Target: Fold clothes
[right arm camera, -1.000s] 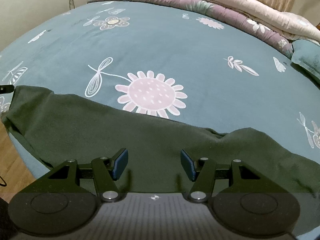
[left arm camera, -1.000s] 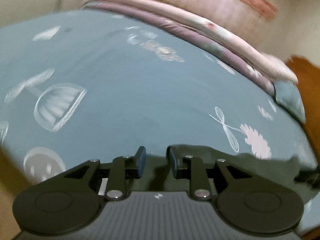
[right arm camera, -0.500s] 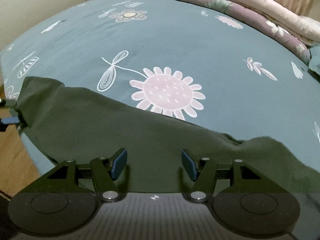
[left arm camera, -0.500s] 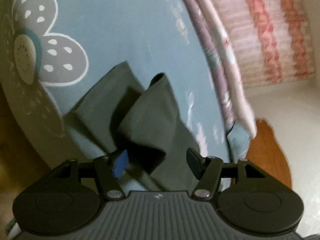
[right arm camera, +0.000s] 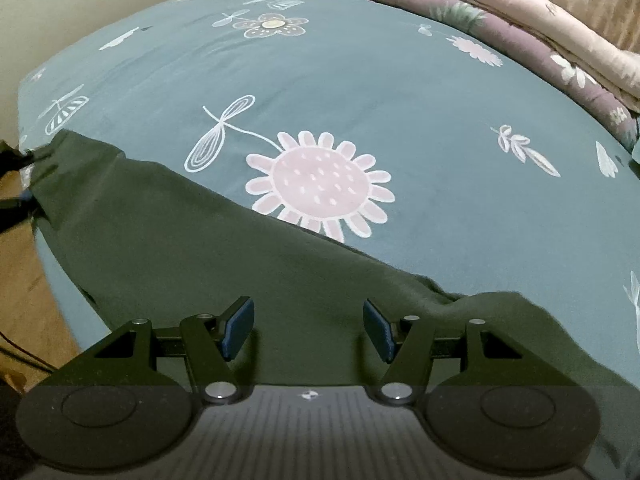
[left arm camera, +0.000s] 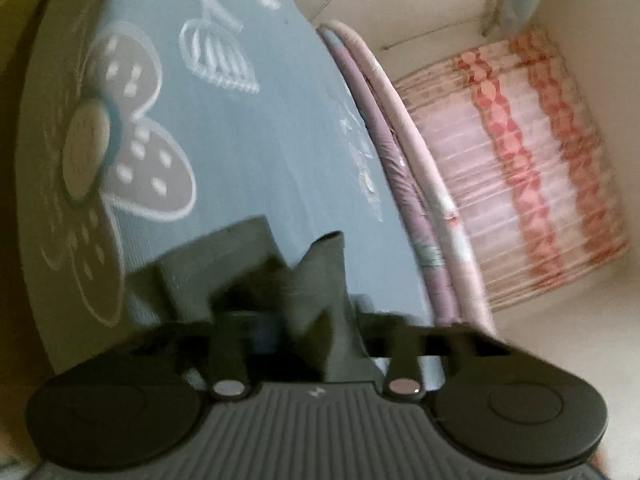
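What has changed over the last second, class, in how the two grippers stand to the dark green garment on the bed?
The left gripper swung from facing the bedsheet to the dark green garment, whose bunched end now sits between its fingers; blur hides whether it grips. The right gripper stays open above the cloth, its view creeping slightly forward. The floral bedsheet and folded quilts are unchanged.

One garment (right arm camera: 208, 248), two tongs (right arm camera: 308, 330), seemingly two quilts (right arm camera: 532, 28).
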The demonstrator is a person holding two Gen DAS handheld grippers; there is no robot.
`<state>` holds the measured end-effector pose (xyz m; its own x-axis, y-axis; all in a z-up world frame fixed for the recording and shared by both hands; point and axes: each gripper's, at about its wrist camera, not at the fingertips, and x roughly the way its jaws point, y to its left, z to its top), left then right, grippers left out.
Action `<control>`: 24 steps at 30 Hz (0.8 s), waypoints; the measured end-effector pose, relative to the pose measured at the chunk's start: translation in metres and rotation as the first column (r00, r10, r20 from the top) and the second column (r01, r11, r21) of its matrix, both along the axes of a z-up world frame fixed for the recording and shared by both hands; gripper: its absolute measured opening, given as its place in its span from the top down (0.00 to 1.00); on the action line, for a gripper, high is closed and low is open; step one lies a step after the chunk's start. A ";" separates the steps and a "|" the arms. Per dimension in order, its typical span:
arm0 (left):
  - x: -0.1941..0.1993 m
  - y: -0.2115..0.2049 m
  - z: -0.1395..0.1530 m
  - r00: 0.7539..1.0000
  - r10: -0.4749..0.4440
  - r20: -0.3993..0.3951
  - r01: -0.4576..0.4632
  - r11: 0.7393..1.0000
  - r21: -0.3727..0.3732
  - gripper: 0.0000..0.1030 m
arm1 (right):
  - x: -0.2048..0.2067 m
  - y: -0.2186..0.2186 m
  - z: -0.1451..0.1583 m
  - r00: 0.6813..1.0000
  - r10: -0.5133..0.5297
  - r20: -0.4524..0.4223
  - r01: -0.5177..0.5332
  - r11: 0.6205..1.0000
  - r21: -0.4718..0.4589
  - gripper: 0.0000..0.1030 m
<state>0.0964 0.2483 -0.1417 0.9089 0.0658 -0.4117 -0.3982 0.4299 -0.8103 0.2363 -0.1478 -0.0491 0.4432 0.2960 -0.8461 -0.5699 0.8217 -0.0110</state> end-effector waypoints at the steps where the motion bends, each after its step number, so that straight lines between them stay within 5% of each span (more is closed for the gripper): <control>1: -0.003 -0.001 0.009 1.000 0.009 -0.005 -0.009 0.999 0.037 0.99 | 0.002 -0.002 0.000 1.000 0.004 0.002 -0.004 1.000 0.001 0.36; 5: -0.020 -0.002 0.047 0.999 0.040 0.032 -0.045 0.988 0.148 0.99 | 0.007 -0.014 -0.001 1.000 -0.001 -0.003 0.001 1.000 0.012 0.36; 9: -0.017 0.004 0.058 0.999 0.025 -0.035 -0.017 0.976 0.219 0.99 | 0.011 -0.019 -0.005 1.000 -0.001 -0.013 0.001 1.000 0.018 0.36; 13: -0.007 0.021 0.021 0.974 -0.028 -0.223 0.054 0.993 0.108 0.96 | 0.013 -0.021 -0.011 1.000 -0.001 -0.026 0.002 1.000 0.020 0.36; 16: -0.011 0.028 0.022 0.972 -0.038 -0.230 0.067 0.991 0.117 0.87 | 0.013 -0.021 -0.014 0.999 -0.010 -0.037 0.011 1.000 0.020 0.35; 20: -0.007 0.033 0.055 0.947 0.008 -0.321 0.107 0.935 0.338 0.76 | 0.014 -0.020 -0.018 0.999 -0.021 -0.045 0.022 1.000 0.021 0.35; 24: 0.012 0.033 0.083 0.940 -0.041 -0.339 0.220 0.832 0.510 0.74 | 0.013 -0.017 -0.019 0.999 -0.034 -0.042 0.035 0.999 0.024 0.35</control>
<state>0.1086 0.2808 -0.0592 0.7612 0.2454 -0.6003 -0.4912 0.8226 -0.2864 0.2496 -0.1645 -0.0685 0.4184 0.3020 -0.8566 -0.5405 0.8407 0.0323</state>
